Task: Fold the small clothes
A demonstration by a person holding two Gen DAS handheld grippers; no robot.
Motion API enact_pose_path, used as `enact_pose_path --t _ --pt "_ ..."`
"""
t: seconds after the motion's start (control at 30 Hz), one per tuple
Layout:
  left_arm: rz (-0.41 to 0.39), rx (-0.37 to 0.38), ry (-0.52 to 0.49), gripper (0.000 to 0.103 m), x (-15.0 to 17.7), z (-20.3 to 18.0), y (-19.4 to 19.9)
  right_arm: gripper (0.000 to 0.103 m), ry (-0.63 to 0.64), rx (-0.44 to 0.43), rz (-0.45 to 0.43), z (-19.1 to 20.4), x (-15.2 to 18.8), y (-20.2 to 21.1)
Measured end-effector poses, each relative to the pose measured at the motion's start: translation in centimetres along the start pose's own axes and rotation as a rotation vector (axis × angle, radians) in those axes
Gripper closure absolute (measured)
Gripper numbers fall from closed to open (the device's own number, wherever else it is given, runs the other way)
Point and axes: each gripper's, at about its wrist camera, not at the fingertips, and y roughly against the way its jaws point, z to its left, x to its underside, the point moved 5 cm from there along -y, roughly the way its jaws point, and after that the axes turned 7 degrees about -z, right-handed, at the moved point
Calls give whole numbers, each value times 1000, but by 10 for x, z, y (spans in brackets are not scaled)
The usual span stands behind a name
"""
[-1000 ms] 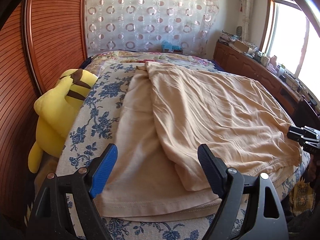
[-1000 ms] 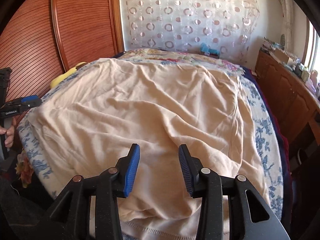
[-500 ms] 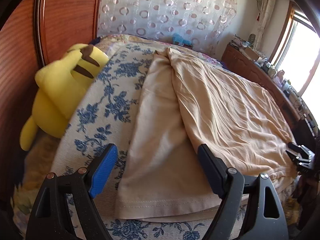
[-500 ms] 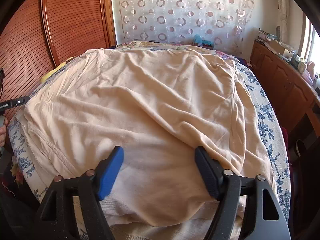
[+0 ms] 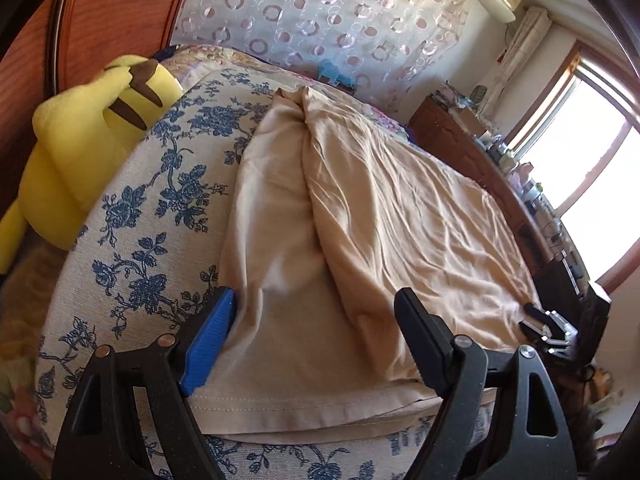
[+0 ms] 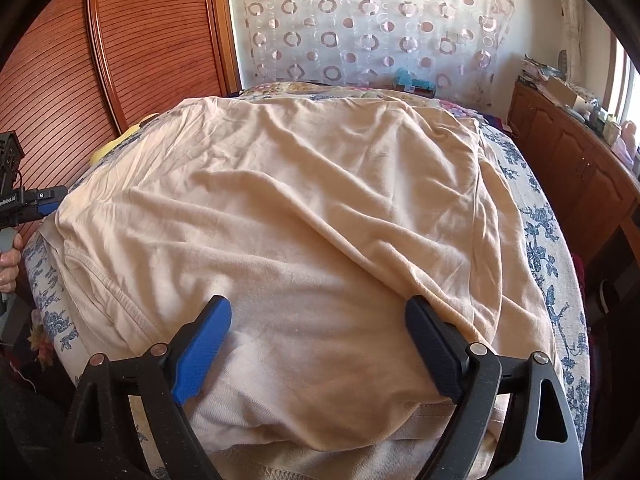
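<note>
A beige garment [image 5: 360,220] lies spread on the bed, one side folded over onto the middle. My left gripper [image 5: 316,340] hovers open over its near hem corner. The blue finger [image 5: 208,340] sits at the cloth's left edge and the black finger [image 5: 420,344] by the folded layer. My right gripper [image 6: 320,352] is over the garment [image 6: 300,200] at its near edge. Its jaws are opening, and cloth lies between them without being pressed. In each wrist view the other gripper [image 5: 548,328] [image 6: 36,204] shows at the frame's edge.
A yellow plush toy [image 5: 80,152] leans at the bed's left side against a wooden wardrobe [image 6: 140,60]. A blue floral bedcover [image 5: 152,220] lies under the garment. A wooden cabinet [image 6: 572,168] with clutter runs along the right wall. A hand [image 6: 8,264] holds the left gripper's handle.
The right gripper's jaws went from narrow on a cloth fold to wide apart. The left gripper rolled and shifted toward the garment's left hem corner, staying open.
</note>
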Motion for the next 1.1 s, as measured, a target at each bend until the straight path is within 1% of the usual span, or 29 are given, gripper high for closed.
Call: enact_pose_path --t 0.1,0.17,0.23,0.33,0.5,0.53,0.57,0.6,0.63,0.67,0.7,0.73,0.77,0.8,0.87,0.97,1.03,1.1 --pt "1 29 40 20 -1 3 0 13 7 7 2 1 1 0" --pt "4 23 34 20 -2 1 0 13 10 11 3 2 0 0" --pt "2 -12 -4 20 -2 -2 -2 13 11 13 4 2 0 0" --pt "-6 -96 -84 21 -1 -6 -8 13 14 13 4 2 0 0" --pt "-22 -180 -159 22 0 -9 -16 13 15 14 4 2 0 -1" --pt "-20 -206 -186 27 0 -10 -18 13 15 15 4 2 1 -1" --pt "-19 -244 -221 37 1 -11 -19 13 15 14 3 2 1 0" --pt "-19 -280 -253 44 2 -12 -20 13 15 13 3 2 0 -1" --pt "-19 -293 -271 55 2 -11 -20 13 14 12 2 2 1 0" --pt "-16 -285 -276 61 2 -11 -19 13 13 10 1 1 1 0" --pt "-14 -286 -277 65 1 -10 -19 13 13 10 1 1 1 0" --pt "-14 -295 -280 79 0 -8 -18 13 13 9 0 0 1 0" --pt "-14 -304 -281 87 -1 -6 -18 13 12 9 0 0 1 0" --pt "-13 -304 -283 88 -1 -4 -17 13 12 9 -1 0 1 0" --pt "-9 -288 -278 96 -1 -4 -16 13 10 7 -2 0 1 0" --pt "-14 -260 -265 99 0 -6 -14 13 8 3 -4 -1 2 0" --pt "-9 -202 -235 99 2 -9 -11 13 6 3 -5 -1 2 1" --pt "-27 -194 -250 99 2 -17 -6 13 7 3 -5 0 2 1"
